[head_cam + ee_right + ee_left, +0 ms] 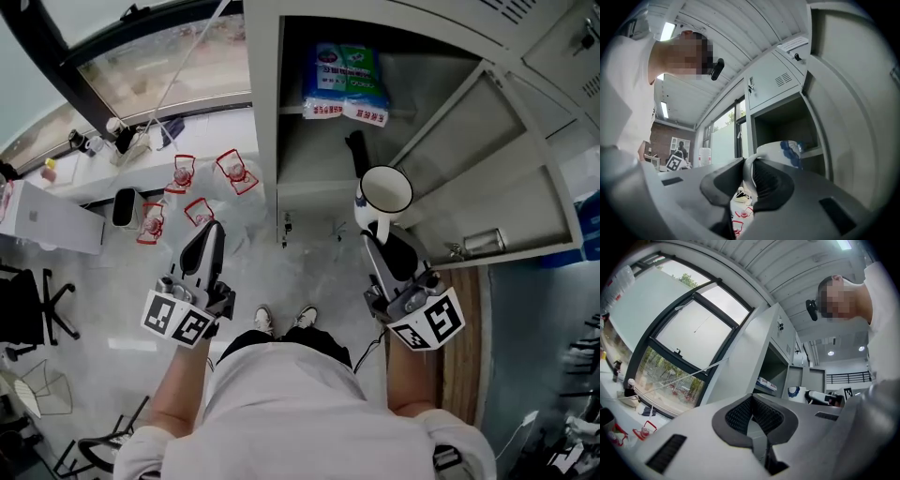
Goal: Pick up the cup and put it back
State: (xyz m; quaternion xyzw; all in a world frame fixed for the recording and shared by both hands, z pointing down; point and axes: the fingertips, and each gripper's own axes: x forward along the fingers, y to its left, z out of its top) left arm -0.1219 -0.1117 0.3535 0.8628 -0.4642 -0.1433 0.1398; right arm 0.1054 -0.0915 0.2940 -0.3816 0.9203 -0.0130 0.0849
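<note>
You stood on a pale marbled floor (319,267) facing an open grey cabinet (266,112), its door (511,178) swung out to your right. A blue-and-green package (344,82) lay on the upper shelf inside. To your left a white surface (89,183) ran under a large window (159,61) and carried small bottles and odd items. Red-framed holders (233,171) sat near it, though you could not tell whether they rested on the surface or the floor. A black chair (37,309) was cut off at the left edge.

Your right gripper (375,234) was clamped on the handle of the white cup (385,190), holding it in the air in front of the cabinet's lower opening, mouth toward you. The right gripper view showed the handle pinched between the pads (764,180), with a blue mark on the cup wall (780,151); the cup's base was hidden.

Your left gripper (208,234) was closed with nothing in it, pointing toward the holders. The tips met in the left gripper view (752,401).

The cabinet's deeper interior was dark and hard to make out.
</note>
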